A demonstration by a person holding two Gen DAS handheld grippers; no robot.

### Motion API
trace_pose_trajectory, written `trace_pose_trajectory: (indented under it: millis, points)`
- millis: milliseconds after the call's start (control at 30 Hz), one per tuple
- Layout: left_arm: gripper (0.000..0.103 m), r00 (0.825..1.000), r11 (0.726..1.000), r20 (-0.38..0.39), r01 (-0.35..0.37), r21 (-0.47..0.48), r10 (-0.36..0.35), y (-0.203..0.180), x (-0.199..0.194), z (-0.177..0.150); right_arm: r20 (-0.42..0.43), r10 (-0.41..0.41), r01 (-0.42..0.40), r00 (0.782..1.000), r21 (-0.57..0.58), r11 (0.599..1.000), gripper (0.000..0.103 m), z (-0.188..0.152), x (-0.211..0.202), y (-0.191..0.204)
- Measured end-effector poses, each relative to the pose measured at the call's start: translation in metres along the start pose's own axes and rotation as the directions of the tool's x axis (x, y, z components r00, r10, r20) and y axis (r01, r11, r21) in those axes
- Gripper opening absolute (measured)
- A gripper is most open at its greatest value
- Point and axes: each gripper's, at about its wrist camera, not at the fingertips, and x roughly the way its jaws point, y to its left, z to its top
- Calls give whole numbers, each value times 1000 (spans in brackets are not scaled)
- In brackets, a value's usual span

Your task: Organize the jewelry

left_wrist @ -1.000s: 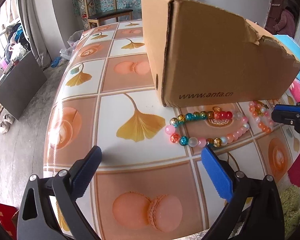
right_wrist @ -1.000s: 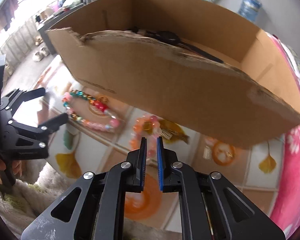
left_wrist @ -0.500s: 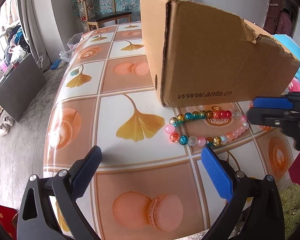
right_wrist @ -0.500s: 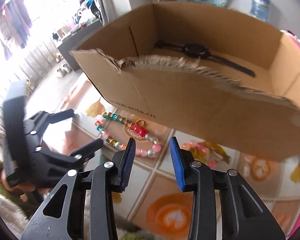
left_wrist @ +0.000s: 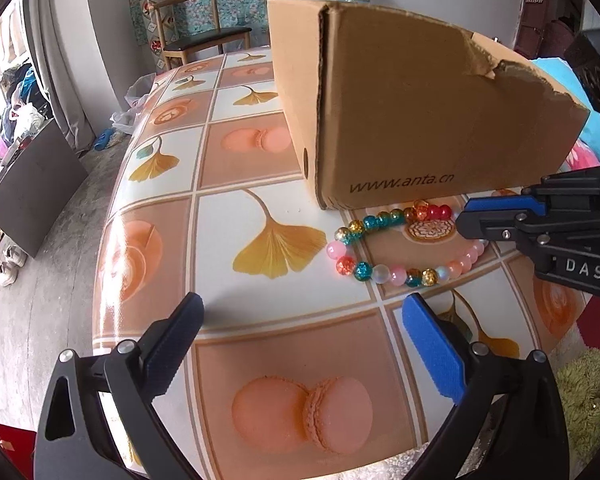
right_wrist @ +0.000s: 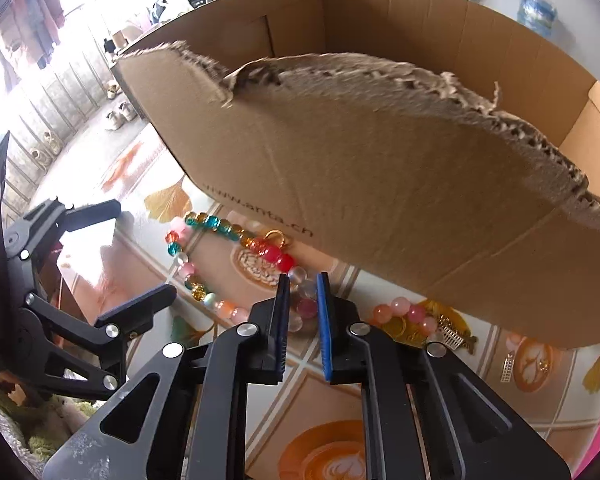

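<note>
Desk [left_wrist: 159, 216]: tiled cloth, leaf and macaron prints; near edge curves off to bare floor.
Bracelet [left_wrist: 380, 272]: flat oval loop, long axis running along the cardboard box [left_wrist: 420, 120] wall.
Obstacle: box wall just behind it.
Right gripper [right_wrist: 302, 280]: jaws closing around clear beads.
Left gripper [left_wrist: 300, 312]: jaws spread, empty.

A home: patterned table [left_wrist: 259, 168], wooden chair [left_wrist: 195, 24], shoes [left_wrist: 7, 264] on the floor.
</note>
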Motion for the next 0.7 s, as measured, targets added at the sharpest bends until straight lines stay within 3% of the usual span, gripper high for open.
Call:
trace_pose_trajectory:
  millis: [100,333,533,700]
  points:
    - [95,997,997,41,68,-41,-66,7,-9,0,-5,11,-11,1000,-5,1000,8,-9,-5,9]
    - [63,978,975,93,197,-104,-188,16,-16,11,-6,15,-15,1000,-25,1000,8,-16,-6,28]
    - [39,978,977,57,204,-65,-201,9,2,21,-3,18,-18,1000,-27,999,8,-13,0,28]
    - [29,983,983,31,182,-31,-181,1,13,27,2,25,-25,1000,-22,999,8,-11,2,16]
